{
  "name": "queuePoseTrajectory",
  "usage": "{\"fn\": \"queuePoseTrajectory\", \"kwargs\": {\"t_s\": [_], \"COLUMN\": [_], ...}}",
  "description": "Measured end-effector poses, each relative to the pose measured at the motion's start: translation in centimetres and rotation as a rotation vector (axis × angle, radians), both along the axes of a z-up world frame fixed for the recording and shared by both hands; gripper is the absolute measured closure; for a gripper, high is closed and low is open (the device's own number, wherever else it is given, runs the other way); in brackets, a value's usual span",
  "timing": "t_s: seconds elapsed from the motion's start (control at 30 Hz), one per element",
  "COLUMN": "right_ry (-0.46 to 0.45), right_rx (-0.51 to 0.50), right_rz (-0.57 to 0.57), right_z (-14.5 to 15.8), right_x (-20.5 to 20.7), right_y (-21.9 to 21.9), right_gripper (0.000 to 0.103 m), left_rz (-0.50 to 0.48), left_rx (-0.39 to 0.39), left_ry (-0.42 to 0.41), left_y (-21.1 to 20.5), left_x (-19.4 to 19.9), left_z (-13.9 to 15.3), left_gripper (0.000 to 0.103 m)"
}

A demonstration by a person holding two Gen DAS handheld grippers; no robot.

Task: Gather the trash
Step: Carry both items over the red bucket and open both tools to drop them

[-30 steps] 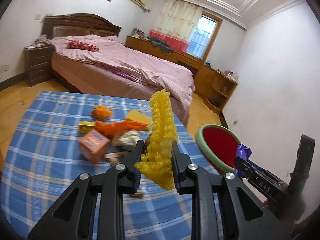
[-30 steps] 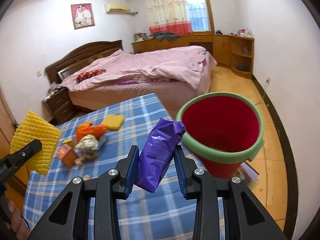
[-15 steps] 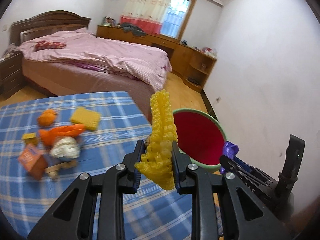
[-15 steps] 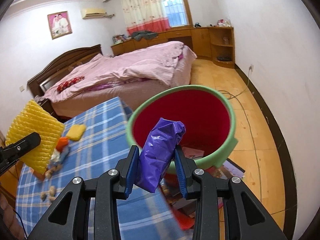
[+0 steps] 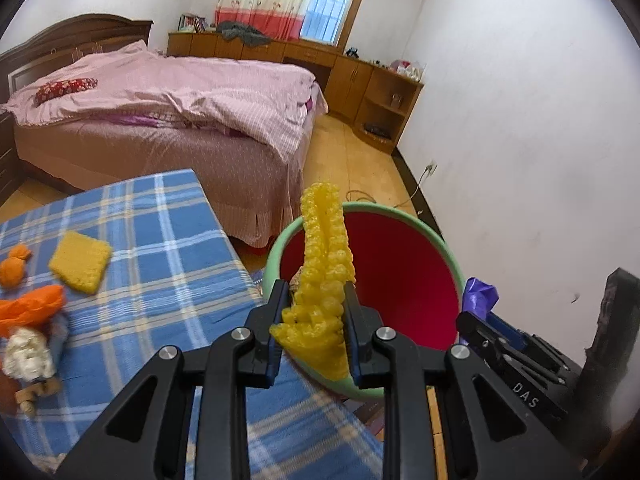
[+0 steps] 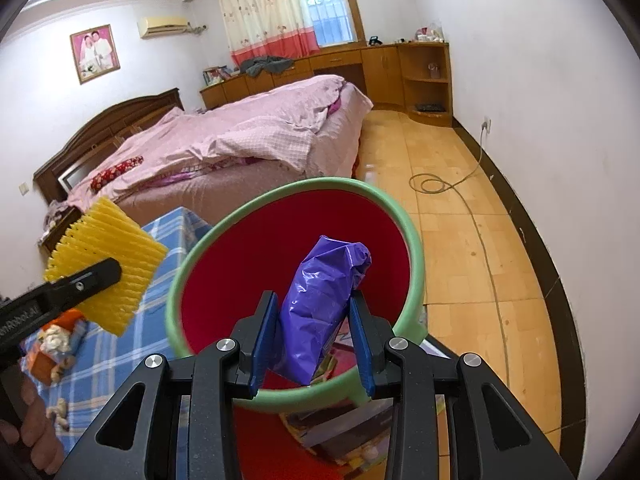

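I had both grippers loaded and brought over the bin (image 6: 412, 240), which stood on the floor just off the table's (image 5: 168, 240) right edge, near its far corner. The left gripper (image 5: 314, 320) was clamped narrow on the yellow foam net (image 5: 324, 264), its fingers pinching the lower part so the rest stood up above them; in that view the net overlapped the bin's near-left rim, so I judged it only just over the opening. The right gripper (image 6: 314, 332) was closed on the purple bag (image 6: 324, 300), gripped across its middle with the crumpled top poking up. It hung squarely over the red inside of the bin, tilted downward, which I took as the better position for a drop.

Holding each piece by its middle or lower half left it free to fall clear once the fingers spread. I judged the bag ready to release, and the net wanting a little more travel inward.

More trash lay along the table's left side: a yellow sponge (image 5: 80, 262), an orange bag (image 5: 30, 306), a white wad (image 5: 26, 354).
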State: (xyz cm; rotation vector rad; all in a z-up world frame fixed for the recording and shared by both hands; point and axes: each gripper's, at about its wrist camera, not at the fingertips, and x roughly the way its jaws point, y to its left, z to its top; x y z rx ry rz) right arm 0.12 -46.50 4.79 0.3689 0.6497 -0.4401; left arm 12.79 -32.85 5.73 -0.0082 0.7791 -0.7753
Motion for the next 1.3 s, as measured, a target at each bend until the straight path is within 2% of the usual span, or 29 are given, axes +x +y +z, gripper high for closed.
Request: {"fn": "queuePoseTrajectory", "kwargs": {"t_s": [0.43, 0.57, 0.73, 0.97, 1.3], "right_ry": [0.033, 0.01, -0.024, -0.052, -0.084], "right_rx": [0.055, 0.094, 0.128, 0.128, 0.129], "right_rz": [0.028, 0.037, 0.018, 0.013, 0.026], "right_z": [-2.4, -2.6, -2.4, -1.4, 1.0], "right_x": [1.8, 1.7, 0.9, 0.0, -1.6], "right_y": [-2.9, -3.4, -4.1, -4.0, -1.4], "right_gripper": [0.064, 0.064, 0.063, 0.045, 0.033], "left_rz": [-0.026, -0.017, -0.006, -0.009, 0.035], "left_rx": [0.068, 0.113, 0.128, 0.115, 0.058], "left_ry": [0.038, 0.04, 0.016, 0.018, -0.001], "left_y": [-5.0, -5.6, -5.5, -4.6, -0.4], "left_x": [1.5, 1.4, 1.0, 0.1, -1.2], "left_z": [-3.6, -4.0, -3.8, -2.9, 0.1], "left_gripper": [0.077, 0.055, 0.052, 0.052, 0.052]}}
